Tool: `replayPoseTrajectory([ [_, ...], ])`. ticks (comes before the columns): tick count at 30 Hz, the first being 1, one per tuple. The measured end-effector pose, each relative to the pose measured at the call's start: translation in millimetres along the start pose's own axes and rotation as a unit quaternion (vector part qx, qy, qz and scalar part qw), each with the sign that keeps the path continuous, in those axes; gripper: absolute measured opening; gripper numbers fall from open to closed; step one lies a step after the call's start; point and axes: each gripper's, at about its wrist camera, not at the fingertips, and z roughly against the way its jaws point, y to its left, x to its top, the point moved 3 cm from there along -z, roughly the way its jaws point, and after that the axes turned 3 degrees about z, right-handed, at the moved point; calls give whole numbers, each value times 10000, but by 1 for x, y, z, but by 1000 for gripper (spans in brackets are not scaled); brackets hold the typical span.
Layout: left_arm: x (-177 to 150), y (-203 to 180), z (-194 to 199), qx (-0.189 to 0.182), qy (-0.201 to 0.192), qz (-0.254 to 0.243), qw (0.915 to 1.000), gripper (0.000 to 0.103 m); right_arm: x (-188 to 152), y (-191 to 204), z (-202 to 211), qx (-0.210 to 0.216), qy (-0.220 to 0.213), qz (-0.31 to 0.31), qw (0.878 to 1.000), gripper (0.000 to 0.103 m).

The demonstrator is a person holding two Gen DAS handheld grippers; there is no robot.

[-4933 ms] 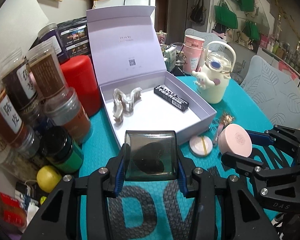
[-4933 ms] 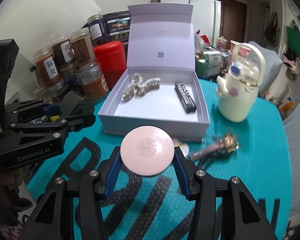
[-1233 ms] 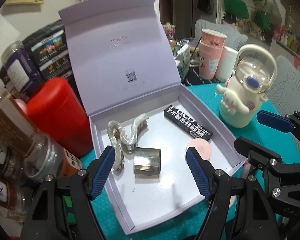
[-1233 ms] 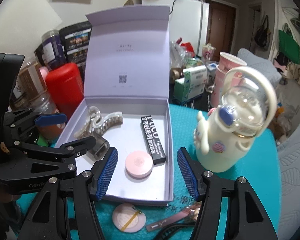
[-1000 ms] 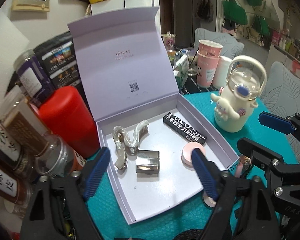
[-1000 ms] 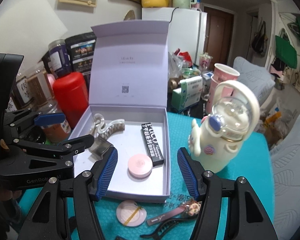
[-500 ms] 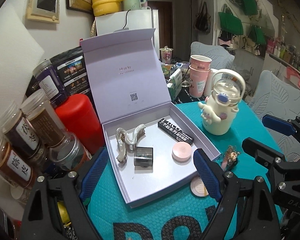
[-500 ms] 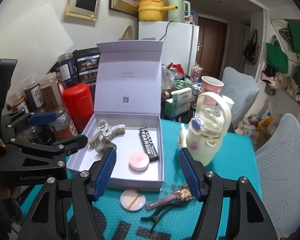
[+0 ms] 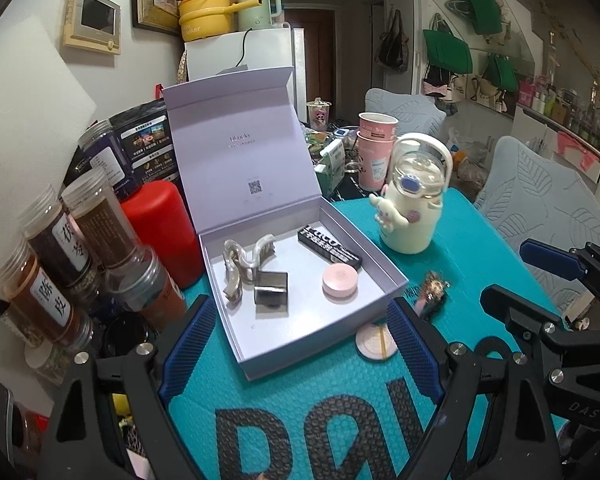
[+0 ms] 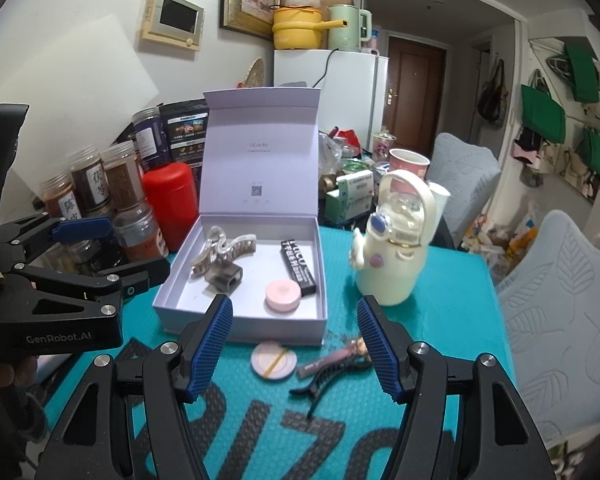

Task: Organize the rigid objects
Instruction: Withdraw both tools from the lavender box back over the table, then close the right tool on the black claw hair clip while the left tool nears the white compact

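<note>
An open lilac gift box point(image 9: 384, 270) point(image 10: 236, 322) sits on the teal mat with its lid up. Inside lie a pearly claw clip point(image 9: 244, 260) point(image 10: 224, 250), a smoky square case point(image 9: 271, 287) point(image 10: 224, 276), a pink round compact point(image 9: 340, 279) point(image 10: 283, 291) and a black lipstick box point(image 9: 329, 247) point(image 10: 298, 266). A small round compact point(image 9: 376, 342) point(image 10: 273, 359) and a hair clip point(image 9: 432, 288) point(image 10: 332, 364) lie on the mat in front of the box. My left gripper point(image 9: 296, 354) and right gripper point(image 10: 294, 348) are both open and empty, held back from the box.
Spice jars point(image 9: 60, 248) and a red canister point(image 9: 162, 224) crowd the left. A cream character bottle point(image 9: 414, 200) point(image 10: 392, 248) stands right of the box. Pink cups point(image 9: 376, 148) and clutter sit behind. Grey chairs point(image 10: 568, 280) stand at the right.
Both grippers released the smoky case and pink compact into the box, then pulled back and up, open and empty.
</note>
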Motion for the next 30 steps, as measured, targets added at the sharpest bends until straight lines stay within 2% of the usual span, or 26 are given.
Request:
replayPoseTrajectory([
  [15, -42, -12, 13, -127, 159, -58, 9998, 88, -44, 3, 23, -44, 136, -243, 9996, 65],
  [30, -81, -33, -16, -490, 747, -199, 9958, 88, -92, -5, 14, -50, 522, -651, 9965, 65],
])
